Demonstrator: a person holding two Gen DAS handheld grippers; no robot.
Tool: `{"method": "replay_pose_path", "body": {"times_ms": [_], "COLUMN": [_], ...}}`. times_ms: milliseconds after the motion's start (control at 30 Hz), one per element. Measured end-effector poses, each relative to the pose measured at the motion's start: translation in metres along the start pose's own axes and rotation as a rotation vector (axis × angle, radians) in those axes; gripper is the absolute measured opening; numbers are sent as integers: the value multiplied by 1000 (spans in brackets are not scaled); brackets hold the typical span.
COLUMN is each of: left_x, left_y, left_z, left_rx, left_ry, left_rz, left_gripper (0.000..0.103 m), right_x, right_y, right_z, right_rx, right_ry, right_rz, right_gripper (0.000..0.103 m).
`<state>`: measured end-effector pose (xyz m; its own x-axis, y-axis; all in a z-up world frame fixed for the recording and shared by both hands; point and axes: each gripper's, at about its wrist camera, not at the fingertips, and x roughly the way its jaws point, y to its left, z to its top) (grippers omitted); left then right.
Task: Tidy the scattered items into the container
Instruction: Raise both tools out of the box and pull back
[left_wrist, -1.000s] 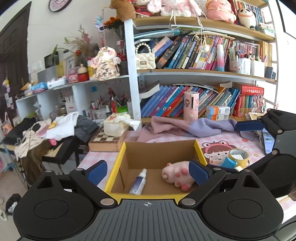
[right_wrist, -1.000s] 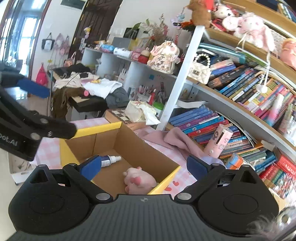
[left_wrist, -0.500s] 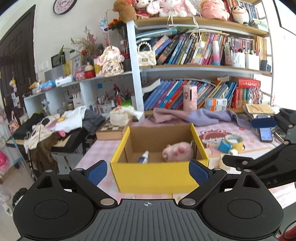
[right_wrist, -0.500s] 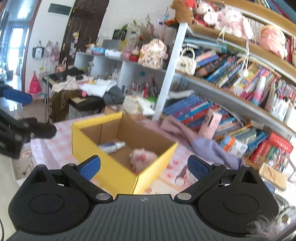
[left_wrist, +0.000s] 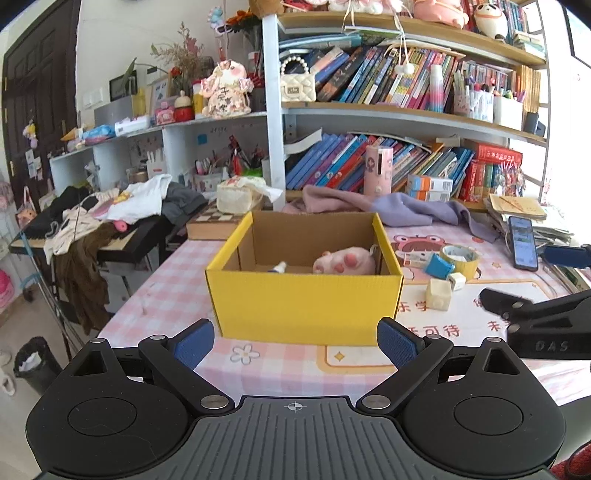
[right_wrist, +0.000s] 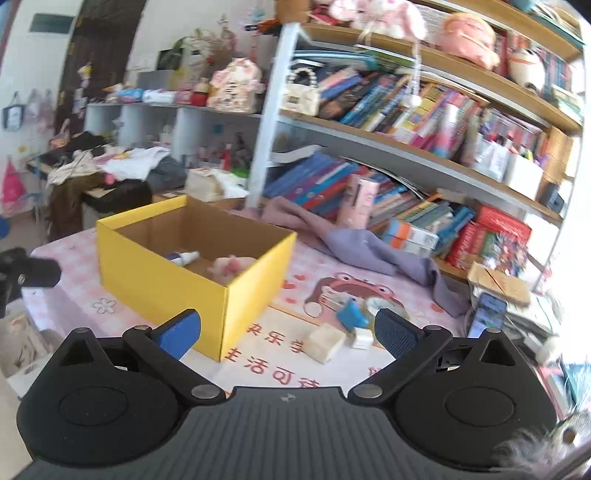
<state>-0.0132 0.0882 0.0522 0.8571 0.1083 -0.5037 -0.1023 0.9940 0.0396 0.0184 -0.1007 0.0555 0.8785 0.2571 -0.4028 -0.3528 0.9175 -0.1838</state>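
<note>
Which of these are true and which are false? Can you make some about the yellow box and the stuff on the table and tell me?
1. The pink plush toy lies inside the yellow box. True.
2. The roll of tape is inside the box. False: it sits on the table to the box's right.
3. Both grippers are open and hold nothing, the left gripper and the right gripper. True.
4. The small spray bottle stands on the bookshelf. False: it lies in the box.
5. The cream cube is still outside the box. True.
</note>
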Motion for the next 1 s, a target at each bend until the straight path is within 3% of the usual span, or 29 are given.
{"method": "replay_pose_path", "body": {"times_ms": [333,633,1000], "left_x": [0,2,7], "left_y": [-14,-36,-58], "left_z": [-22,-28,-36], "left_rx": [38,85,126], "left_ry": [28,48,98], "left_rz": [21,-42,-88], "left_gripper": [97,97,97], "right_x": [-12,-16,-16], "right_y": [-11,-19,-33], "right_z": [-16,-27,-44], "right_rx": [41,72,123], "right_ry": [21,84,162], "right_rz": [5,41,24], "right_gripper": [102,102,103]}}
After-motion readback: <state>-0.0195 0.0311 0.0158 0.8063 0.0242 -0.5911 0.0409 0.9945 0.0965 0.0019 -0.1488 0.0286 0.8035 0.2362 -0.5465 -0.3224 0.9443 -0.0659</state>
